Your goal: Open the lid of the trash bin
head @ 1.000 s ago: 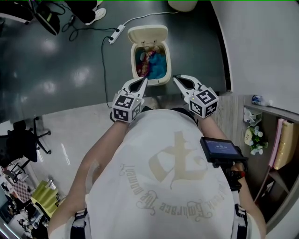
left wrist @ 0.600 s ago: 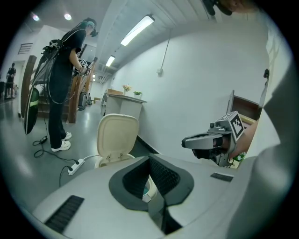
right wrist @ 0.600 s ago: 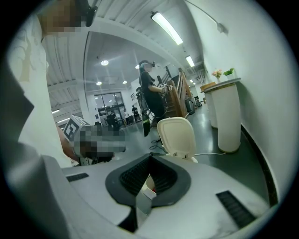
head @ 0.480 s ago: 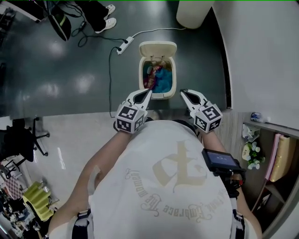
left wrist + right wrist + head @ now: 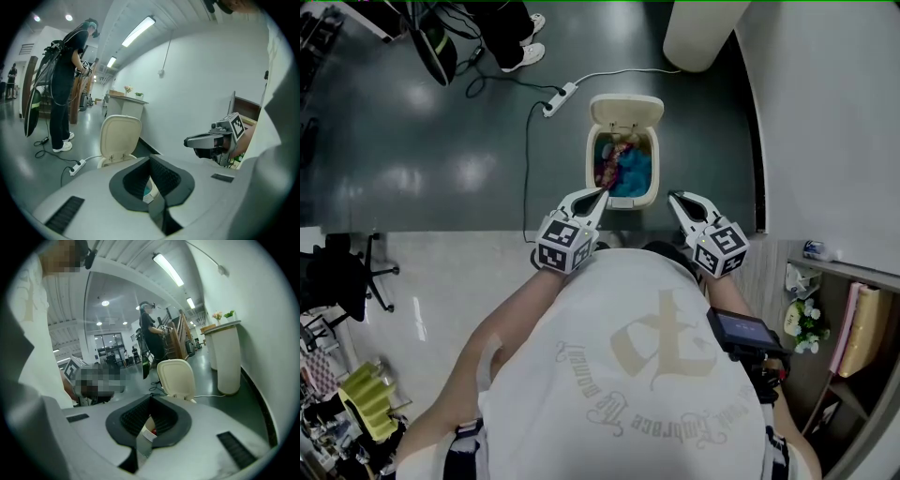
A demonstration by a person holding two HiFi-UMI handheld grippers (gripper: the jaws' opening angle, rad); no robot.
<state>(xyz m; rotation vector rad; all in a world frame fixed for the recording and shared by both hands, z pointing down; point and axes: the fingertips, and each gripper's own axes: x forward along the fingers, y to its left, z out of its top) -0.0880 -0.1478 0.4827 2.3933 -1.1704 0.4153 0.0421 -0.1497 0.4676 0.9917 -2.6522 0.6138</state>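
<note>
The cream trash bin [image 5: 622,202] stands on the dark floor with its lid [image 5: 626,111] tipped up and back. Blue and red rubbish [image 5: 624,169] shows inside. My left gripper [image 5: 598,195] is shut and holds nothing; its tip sits over the bin's front left rim. My right gripper [image 5: 675,199] is also shut and holds nothing, just right of the front rim. The raised lid [image 5: 120,136] appears beyond my left gripper [image 5: 151,158], with the right gripper [image 5: 206,140] off to the side. In the right gripper view the lid [image 5: 176,377] stands behind my right gripper [image 5: 151,398].
A power strip [image 5: 561,97] and its cable lie on the floor left of the bin. A white round column [image 5: 703,33] stands behind it by the wall. A person [image 5: 511,28] stands at the back left. A shelf with flowers [image 5: 802,319] is at the right.
The bin now looks smaller and sits more central in the head view. Both grippers stay shut near its front rim. The lid stays up.
</note>
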